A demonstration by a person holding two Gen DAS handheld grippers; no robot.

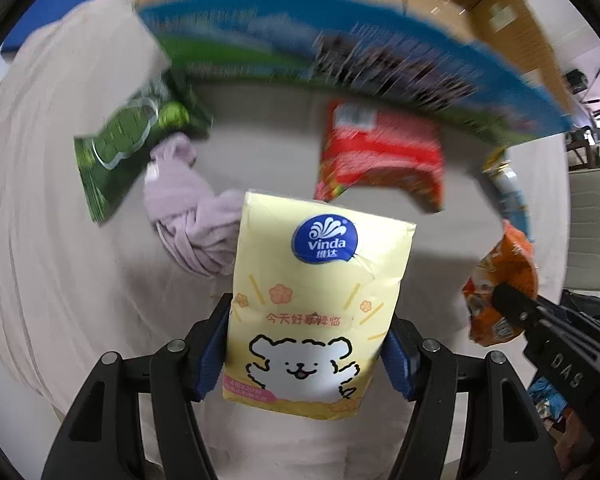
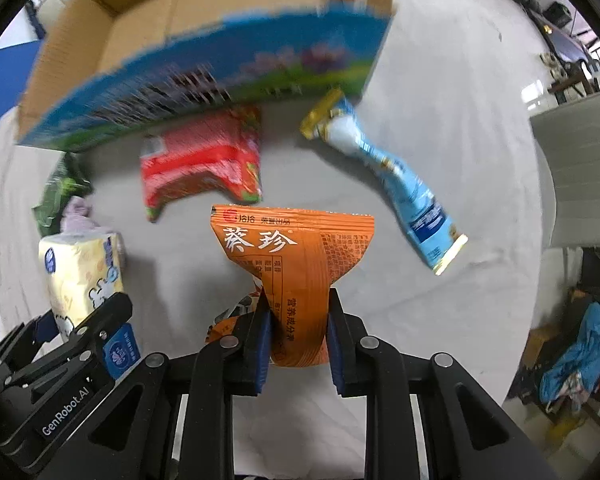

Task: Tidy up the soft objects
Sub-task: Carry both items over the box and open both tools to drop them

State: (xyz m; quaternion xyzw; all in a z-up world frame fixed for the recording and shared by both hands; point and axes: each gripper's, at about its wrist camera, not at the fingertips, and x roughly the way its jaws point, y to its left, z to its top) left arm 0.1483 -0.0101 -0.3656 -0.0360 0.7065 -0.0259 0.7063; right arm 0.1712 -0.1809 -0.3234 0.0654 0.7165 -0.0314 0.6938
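Mid-carry: the left tongs (image 1: 306, 354) clamp the yellow tissue pack (image 1: 320, 304), and the right tongs (image 2: 296, 340) pinch the orange snack bag (image 2: 300, 276). Both likely need lifting toward the cardboard box (image 2: 140, 36) at 12 o'clock, then releasing inside.

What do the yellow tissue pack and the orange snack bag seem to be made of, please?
The yellow tissue pack looks like thin matte plastic film: soft creases near its logo. The orange snack bag looks like printed plastic film, perhaps foil-lined: it buckles into folds where the right gripper pinches it, with ribbed sealed edges.
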